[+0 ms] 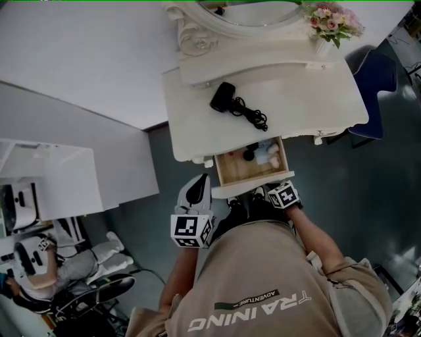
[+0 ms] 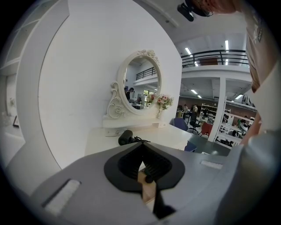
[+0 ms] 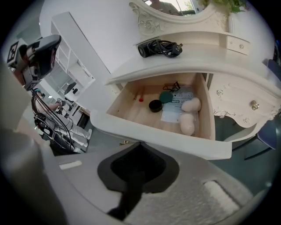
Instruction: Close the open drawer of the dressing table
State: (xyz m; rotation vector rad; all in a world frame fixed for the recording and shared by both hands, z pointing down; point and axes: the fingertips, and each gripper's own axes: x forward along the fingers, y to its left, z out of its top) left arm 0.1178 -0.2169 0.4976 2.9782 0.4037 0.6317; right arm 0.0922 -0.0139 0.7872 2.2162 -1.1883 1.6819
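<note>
Overhead, drawer (image 1: 250,187): pulled open from under the worktop (image 1: 197,131), small things inside.
Dryer (image 1: 223,97): black, lying on the worktop with its cord bunched beside it, in front of the mirror (image 1: 253,13).
Left tongs (image 1: 202,179): just beside the drawer's left front corner.
Right tongs (image 1: 258,193): at the drawer's white front, near its middle.
Left gripper view, tongs (image 2: 141,151): pressed together, with a strip of pale wood showing past the tips.
Beyond them: dryer (image 2: 126,137), oval mirror (image 2: 141,83), flowers (image 2: 164,101).
Right gripper view, tongs (image 3: 137,147): together, nothing between them, tips just under the drawer front (image 3: 167,138); contact cannot be told.
Drawer inside: black tin (image 3: 155,105), green disc (image 3: 166,97), paper, two pale sponges (image 3: 187,124).
</note>
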